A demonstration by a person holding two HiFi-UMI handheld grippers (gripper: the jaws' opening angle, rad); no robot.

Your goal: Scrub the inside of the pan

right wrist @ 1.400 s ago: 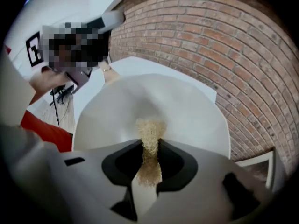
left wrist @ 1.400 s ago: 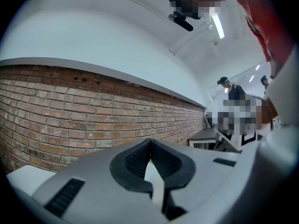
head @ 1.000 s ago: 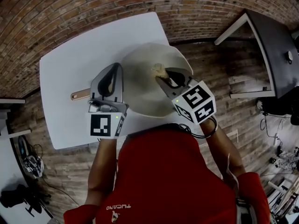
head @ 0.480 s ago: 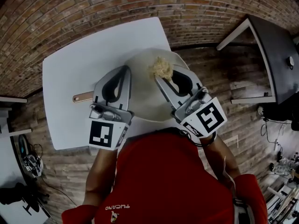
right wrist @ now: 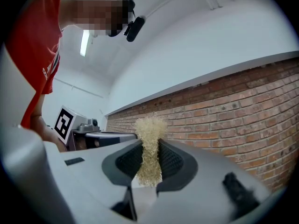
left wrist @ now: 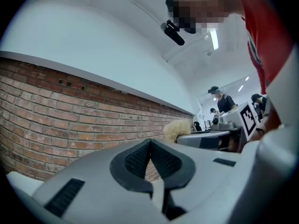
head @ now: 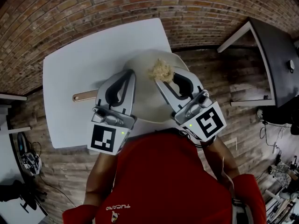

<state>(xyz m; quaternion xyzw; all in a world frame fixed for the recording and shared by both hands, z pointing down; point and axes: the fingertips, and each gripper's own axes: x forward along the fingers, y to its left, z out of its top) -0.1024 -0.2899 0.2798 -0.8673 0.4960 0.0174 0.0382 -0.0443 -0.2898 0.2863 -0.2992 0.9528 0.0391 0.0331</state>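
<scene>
A round, pale pan (head: 145, 94) sits on the white counter (head: 84, 55). Above it, the right gripper (head: 162, 81) pinches a frizzy, fibrous scrubber (head: 161, 70). The left gripper (head: 129, 74), jaws pressed together, is empty.

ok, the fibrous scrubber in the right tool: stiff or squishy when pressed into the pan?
Probably squishy: the scrubber is pinched thin in the right tool and fluffs out above it. Likely very light, since it looks like loose tangled fibres. Its rough texture should grip rather than slide, so it may drag a little on the pan.
</scene>
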